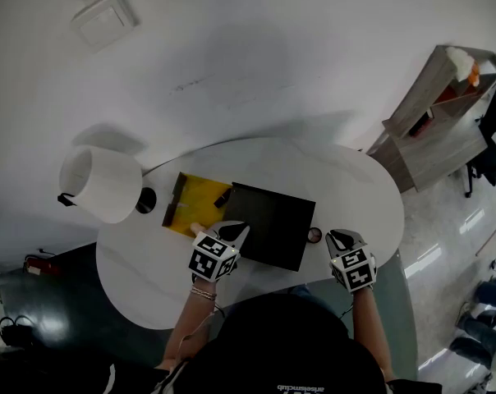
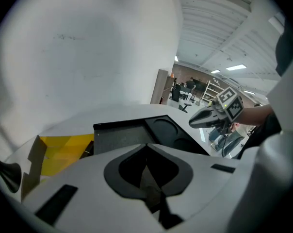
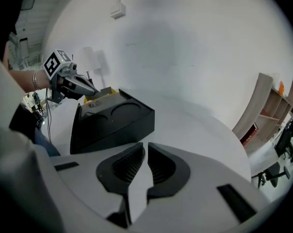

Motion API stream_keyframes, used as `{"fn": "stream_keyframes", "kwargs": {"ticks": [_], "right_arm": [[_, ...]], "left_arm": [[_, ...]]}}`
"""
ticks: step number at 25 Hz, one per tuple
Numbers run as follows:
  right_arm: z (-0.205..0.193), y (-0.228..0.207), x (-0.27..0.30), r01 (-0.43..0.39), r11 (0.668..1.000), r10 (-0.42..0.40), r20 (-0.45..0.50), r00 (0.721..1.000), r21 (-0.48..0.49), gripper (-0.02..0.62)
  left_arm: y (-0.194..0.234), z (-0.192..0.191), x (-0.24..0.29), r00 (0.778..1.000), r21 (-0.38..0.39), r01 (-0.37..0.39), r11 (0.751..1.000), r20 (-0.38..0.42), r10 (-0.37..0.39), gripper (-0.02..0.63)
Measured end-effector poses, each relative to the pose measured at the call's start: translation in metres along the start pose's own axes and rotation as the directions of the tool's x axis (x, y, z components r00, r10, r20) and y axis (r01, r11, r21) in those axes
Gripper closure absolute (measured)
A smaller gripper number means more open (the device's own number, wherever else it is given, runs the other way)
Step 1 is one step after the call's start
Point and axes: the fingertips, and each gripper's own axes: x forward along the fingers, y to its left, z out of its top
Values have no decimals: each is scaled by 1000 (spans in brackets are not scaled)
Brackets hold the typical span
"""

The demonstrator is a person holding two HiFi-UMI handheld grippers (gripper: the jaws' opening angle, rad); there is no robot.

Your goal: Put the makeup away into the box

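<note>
Makeup first: from the head view I see one small round reddish-brown makeup piece (image 1: 314,235) lying on the white oval table (image 1: 346,179), just beside the right-hand edge of the black rectangular box (image 1: 273,220) and outside it. That black rectangular box sits near the middle of the table, and in the right gripper view (image 3: 112,123) I can see two round recesses in its top face. Against the box's left side lies a yellow open carton (image 1: 195,203), which shows in the left gripper view (image 2: 64,152) too. Further left of the box, beyond the carton, stands a white cylindrical lampshade (image 1: 100,183). My left gripper (image 1: 238,230) hangs over the box's near left corner; in its own view (image 2: 146,147) the dark pads are pressed together at the tips and I can make out nothing pinched between them. My right gripper (image 1: 337,236) is to the right of the box, with the makeup piece lying between it and the box's edge; in its own view (image 3: 145,147) the ribbed pads are brought together with only a sliver of a gap, gripping nothing, above bare tabletop. Well apart from the box, off to the upper right, I see a wooden shelf unit (image 1: 445,113) against the wall.
</note>
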Motion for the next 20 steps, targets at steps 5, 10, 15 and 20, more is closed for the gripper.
{"fn": "stream_keyframes", "kwargs": {"ticks": [5,10,15,20], "right_arm": [[-10,2,8,-41,999,40,-27,999,-27,527],[-20,11,27,-109,990,100,-104,989,-88,414],[-25,19,46,-158,974,128,-182,975,-162,385],[-29,25,57,-197,952,143,-229,963,-233,353]], "left_arm": [[-20,1,6,999,-1,30,1000,10,-30,588],[-36,-1,10,999,2,51,999,7,-51,588],[-41,-8,5,998,-29,47,998,35,-46,588],[-43,-18,-5,999,-64,23,998,50,-20,588]]}}
